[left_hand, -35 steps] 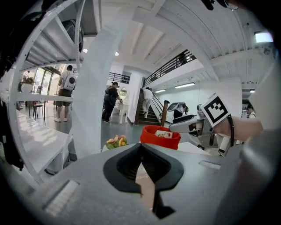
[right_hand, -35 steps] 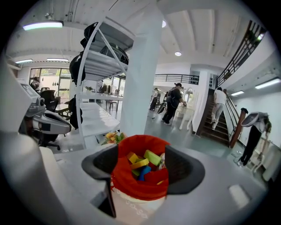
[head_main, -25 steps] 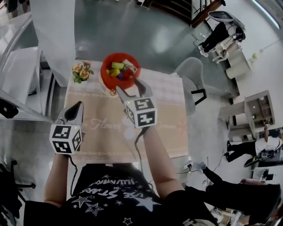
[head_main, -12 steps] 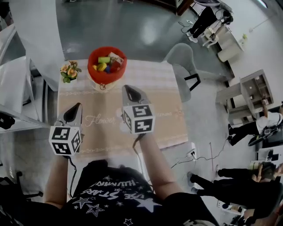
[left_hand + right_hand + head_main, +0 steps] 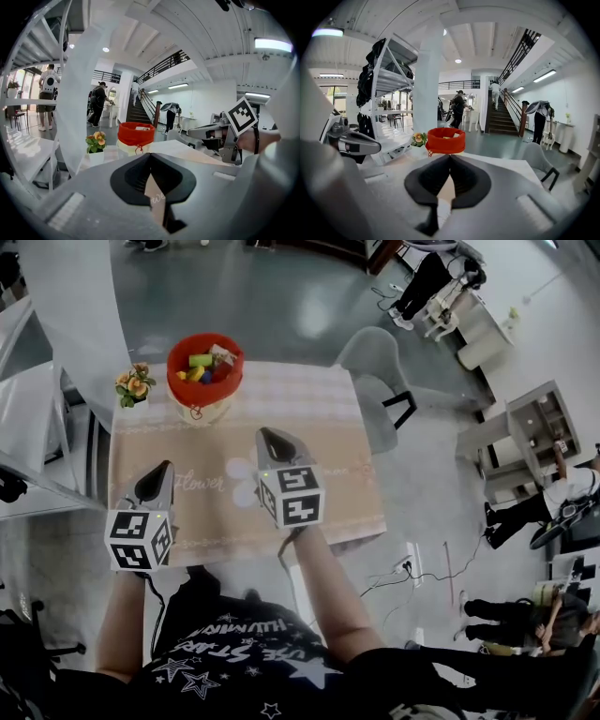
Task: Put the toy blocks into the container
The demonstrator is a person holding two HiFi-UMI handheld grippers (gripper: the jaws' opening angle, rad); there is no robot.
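Container (image 5: 181, 390) (blocks (image 5: 199, 362) inside) sits well beyond right gripper (image 5: 268, 437).

open office hall: staircase (image 5: 506, 114), mezzanine (image 5: 459, 85)

Glossy grey-green floor (image 5: 281, 296) — grey chair (image 5: 370, 357), staircase (image 5: 504, 115).

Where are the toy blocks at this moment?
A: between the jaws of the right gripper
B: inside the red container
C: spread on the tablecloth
B: the coloured toy blocks lie inside the red container, and the right gripper has its jaws together on nothing.
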